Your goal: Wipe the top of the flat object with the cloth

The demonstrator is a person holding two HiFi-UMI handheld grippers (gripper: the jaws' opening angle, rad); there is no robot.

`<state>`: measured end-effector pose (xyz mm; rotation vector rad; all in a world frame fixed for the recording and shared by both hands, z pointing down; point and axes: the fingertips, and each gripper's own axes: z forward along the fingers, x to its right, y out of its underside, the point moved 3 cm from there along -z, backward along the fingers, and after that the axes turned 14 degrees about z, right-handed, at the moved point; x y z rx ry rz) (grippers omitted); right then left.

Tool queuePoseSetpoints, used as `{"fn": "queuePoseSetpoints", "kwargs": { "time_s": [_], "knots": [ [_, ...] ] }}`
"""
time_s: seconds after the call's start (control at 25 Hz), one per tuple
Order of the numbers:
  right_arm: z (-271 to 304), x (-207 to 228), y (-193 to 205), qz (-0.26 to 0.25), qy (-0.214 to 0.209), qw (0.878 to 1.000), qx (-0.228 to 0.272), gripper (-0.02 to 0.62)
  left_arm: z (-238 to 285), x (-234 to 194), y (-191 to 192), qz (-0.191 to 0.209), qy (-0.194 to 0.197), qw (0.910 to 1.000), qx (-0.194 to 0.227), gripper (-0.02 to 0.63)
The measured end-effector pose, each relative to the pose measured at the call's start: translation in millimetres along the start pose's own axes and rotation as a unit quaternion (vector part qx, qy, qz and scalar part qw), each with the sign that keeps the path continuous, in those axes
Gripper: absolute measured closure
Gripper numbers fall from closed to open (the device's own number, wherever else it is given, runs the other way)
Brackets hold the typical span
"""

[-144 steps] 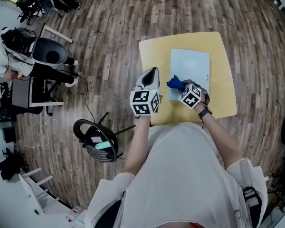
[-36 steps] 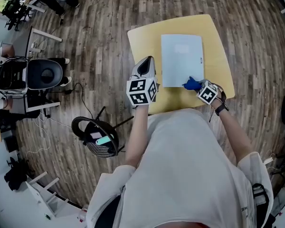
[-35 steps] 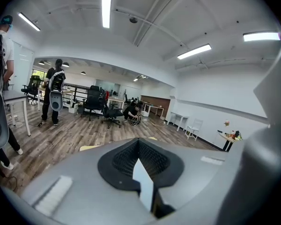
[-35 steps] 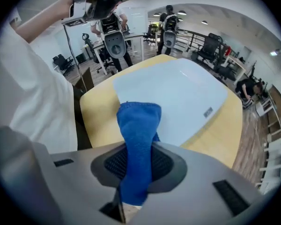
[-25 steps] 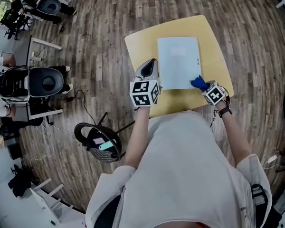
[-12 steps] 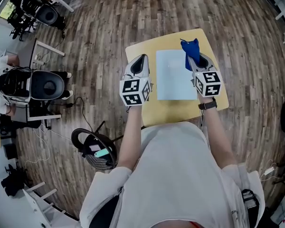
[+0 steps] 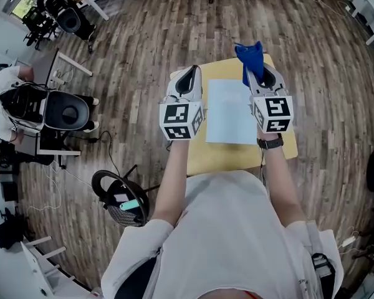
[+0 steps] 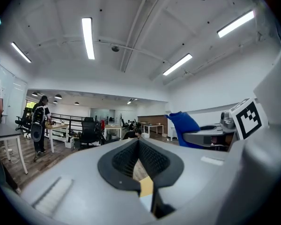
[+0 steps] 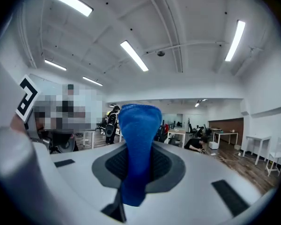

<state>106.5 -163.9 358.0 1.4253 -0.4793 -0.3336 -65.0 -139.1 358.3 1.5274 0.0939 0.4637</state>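
Observation:
A pale blue flat folder (image 7: 230,111) lies on the small yellow table (image 7: 218,154). My right gripper (image 7: 260,73) is raised above the table's far right side, shut on a blue cloth (image 7: 249,58) that sticks out past its tips. In the right gripper view the cloth (image 9: 138,139) stands pinched between the jaws of the right gripper (image 9: 139,163), clear of the folder. My left gripper (image 7: 187,80) is held up left of the folder, jaws together and holding nothing. The left gripper view shows the left gripper (image 8: 139,146) with the cloth (image 8: 182,125) off to the right.
A black office chair (image 7: 65,111) and a seated person (image 7: 3,86) are on the left. A round black stand (image 7: 121,192) sits on the wooden floor near my left side. Both gripper views look out level at desks, chairs and people far across the room.
The right gripper has lifted the cloth off the folder's near right corner and carried it up and away. Both grippers have risen from the table and now point out level.

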Motion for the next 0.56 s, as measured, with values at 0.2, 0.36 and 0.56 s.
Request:
{"fn": "queuePoseSetpoints", "kwargs": {
  "time_s": [0.2,0.36,0.56],
  "knots": [
    [-2.6,1.4,0.0,0.009,-0.004,1.000,-0.005,0.528,1.6,6.9,-3.6,0.005,0.000,1.0000,-0.001,0.601],
    [-11.3,5.0,3.3,0.014,-0.011,1.000,-0.008,0.528,-1.1,18.5,-3.7,0.006,-0.002,1.0000,-0.004,0.601],
    [-29.0,10.6,5.8,0.022,-0.021,1.000,-0.007,0.528,-6.9,46.5,-12.8,0.015,0.012,0.9998,-0.004,0.601]
  ]
}}
